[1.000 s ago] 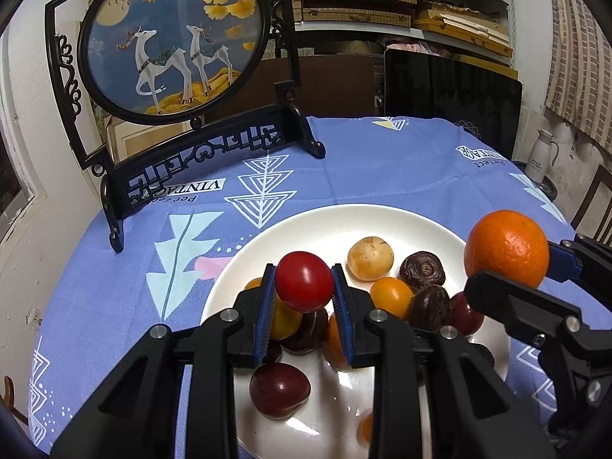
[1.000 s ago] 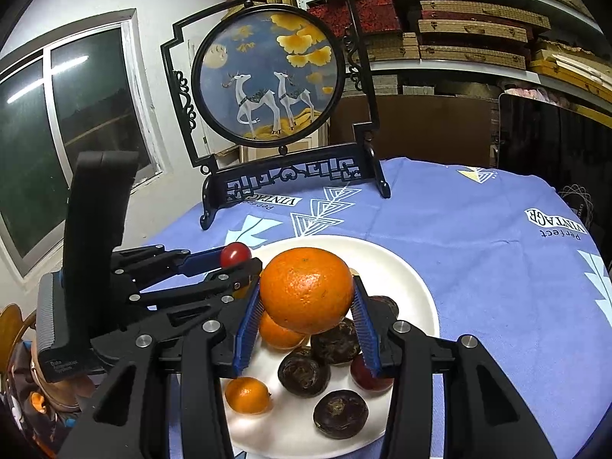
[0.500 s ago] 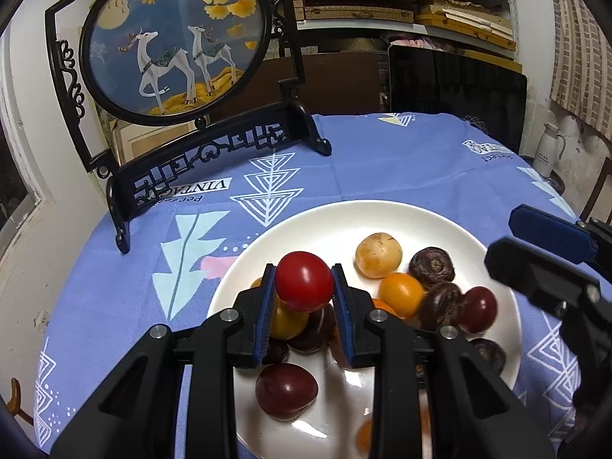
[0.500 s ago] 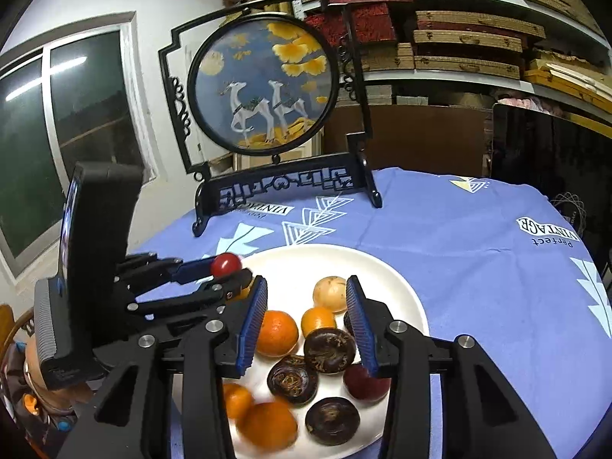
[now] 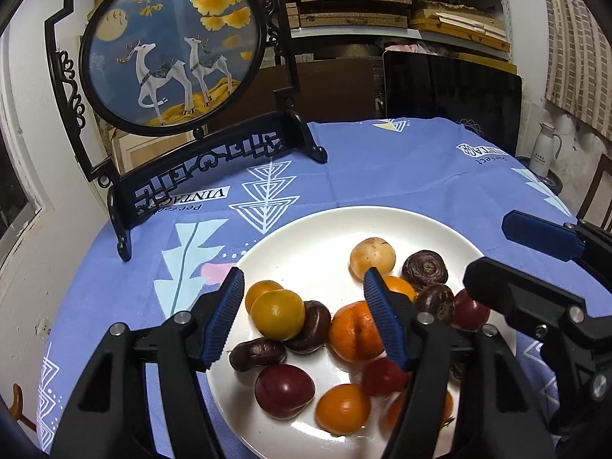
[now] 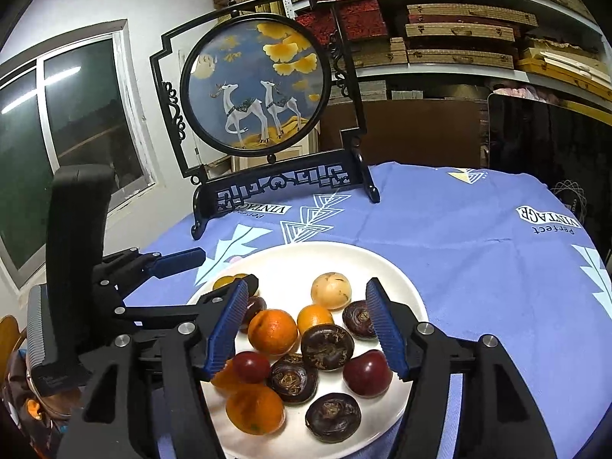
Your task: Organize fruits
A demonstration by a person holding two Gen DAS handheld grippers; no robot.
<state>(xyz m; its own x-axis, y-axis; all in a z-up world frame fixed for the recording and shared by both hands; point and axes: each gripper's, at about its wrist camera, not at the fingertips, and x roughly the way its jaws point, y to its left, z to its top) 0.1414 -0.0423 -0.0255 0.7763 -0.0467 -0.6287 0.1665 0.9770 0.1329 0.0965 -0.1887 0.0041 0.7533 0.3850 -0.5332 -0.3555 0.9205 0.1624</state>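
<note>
A white plate (image 5: 306, 229) (image 6: 306, 256) on the blue tablecloth holds several fruits: oranges (image 5: 355, 329) (image 6: 272, 331), a yellow citrus (image 5: 278, 313), a tan round fruit (image 5: 372, 258) (image 6: 331, 290), dark wrinkled fruits (image 5: 424, 269) (image 6: 327, 346) and red ones (image 5: 285, 390) (image 6: 368, 373). A small red fruit (image 5: 382, 376) (image 6: 251, 366) lies on the plate. My left gripper (image 5: 304, 321) hangs open and empty above the plate's near side. My right gripper (image 6: 306, 329) is open and empty above the plate; it also shows in the left wrist view (image 5: 508, 256).
A black-framed round deer picture on a stand (image 5: 172, 46) (image 6: 256, 84) rests on the table's far left. A dark screen (image 5: 451, 95) and shelves of boxes (image 6: 459, 30) stand behind. A white thermos (image 5: 545, 149) is off the table at right.
My left gripper opened and let go of the small red fruit, which now lies on the plate. My right gripper, open since half a second ago, spread wider; its orange lies on the plate.
</note>
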